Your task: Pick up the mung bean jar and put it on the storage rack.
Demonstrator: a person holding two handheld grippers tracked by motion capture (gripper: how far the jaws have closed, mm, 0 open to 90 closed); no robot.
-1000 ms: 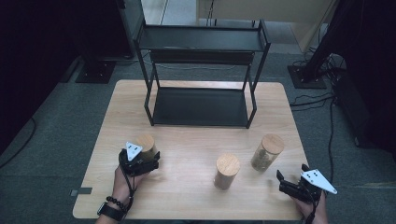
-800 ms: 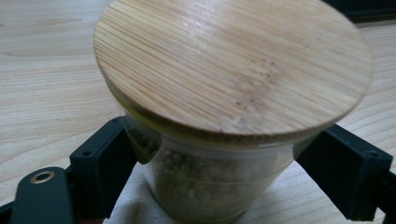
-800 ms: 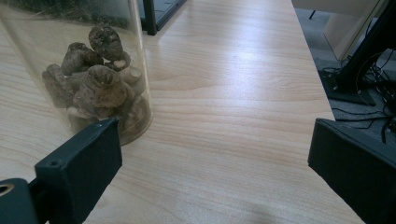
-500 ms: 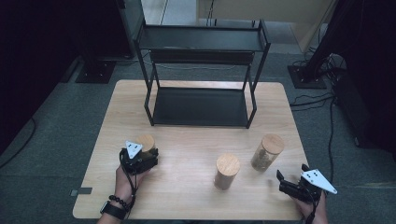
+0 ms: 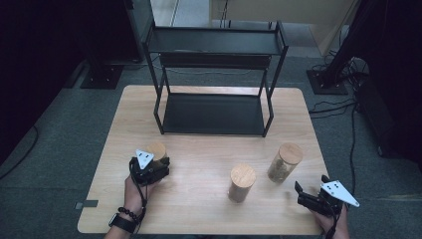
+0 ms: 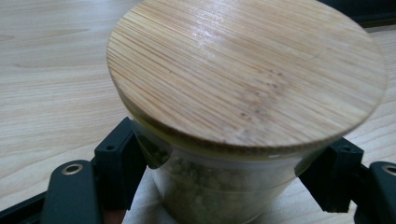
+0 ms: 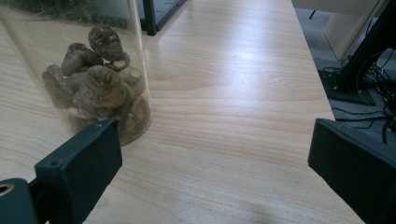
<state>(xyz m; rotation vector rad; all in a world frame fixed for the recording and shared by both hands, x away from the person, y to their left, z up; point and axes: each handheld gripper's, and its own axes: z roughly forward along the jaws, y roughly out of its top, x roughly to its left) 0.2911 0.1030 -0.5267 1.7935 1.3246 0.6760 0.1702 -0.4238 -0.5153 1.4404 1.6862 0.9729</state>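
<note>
Broadly, the wooden table carries a black two-tier rack at its far side, both shelves bare as far as the high view tells; nearer the person stand three glass jars with bamboo lids, well apart from one another. Rightmost is the jar of brown lumps, with the middle jar just to its left and nearer the person; furthest left is the jar of green beans, and that is the one in hand.

The left gripper sits around this jar near the table's left front; in the left gripper view its black jaws stand either side of the glass just under the lid, touching or all but touching it, so I judge it pinching the jar, though firm pressure cannot be confirmed. The right gripper rests at the table's right front corner, its jaws spread wide with nothing between them; the jar of brown lumps shows just beyond its left jaw, apart from it.

Judging by this, the step in hand is the grasp; the next move calls for a steady upright lift, then a carry forward to a rack shelf, clearing the frame's uprights.
</note>
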